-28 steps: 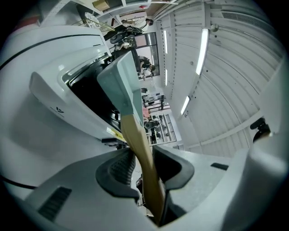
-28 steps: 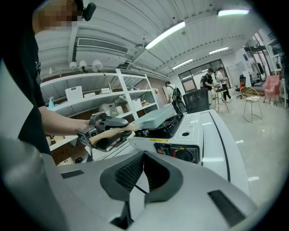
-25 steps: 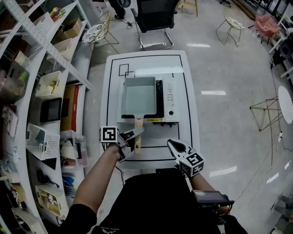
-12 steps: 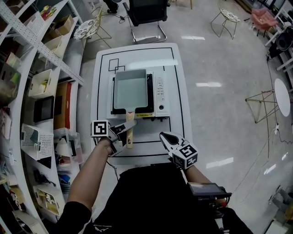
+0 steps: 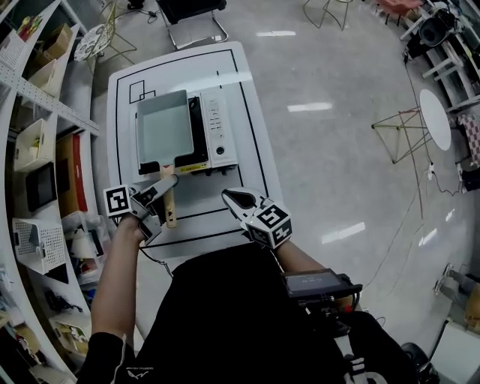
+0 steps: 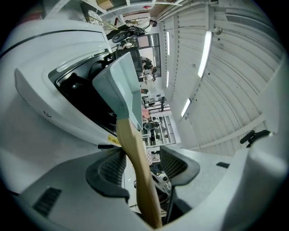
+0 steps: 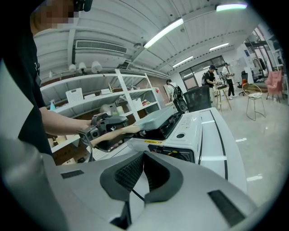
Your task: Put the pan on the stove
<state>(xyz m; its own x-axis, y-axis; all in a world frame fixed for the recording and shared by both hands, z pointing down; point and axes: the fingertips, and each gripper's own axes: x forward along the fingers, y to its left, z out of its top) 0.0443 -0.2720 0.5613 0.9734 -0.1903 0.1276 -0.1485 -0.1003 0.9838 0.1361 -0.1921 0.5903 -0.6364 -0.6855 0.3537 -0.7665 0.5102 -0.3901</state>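
Note:
The square grey pan [image 5: 161, 126] rests on the white portable stove [image 5: 217, 131] on the white table [image 5: 251, 142], with its wooden handle [image 5: 169, 206] sticking out toward me. My left gripper [image 5: 166, 184] is around that handle [image 6: 135, 153]; its jaws have just been opening, and a gap shows beside the wood, so the pads no longer press on it. In the right gripper view the pan [image 7: 156, 118] lies flat on the stove [image 7: 189, 131]. My right gripper [image 5: 229, 197] hovers to the right of the handle, in front of the stove, its pads together and empty.
Shelving with bins [image 5: 37, 112] runs along the table's left side. A black chair [image 5: 191, 15] stands beyond the far end. A small round white table [image 5: 435, 120] and a wire stool frame [image 5: 401, 127] stand on the floor at the right.
The head view has swung, so the table now sits further up and left. The left jaws stand wider around the handle. Pan and both hands stay in place.

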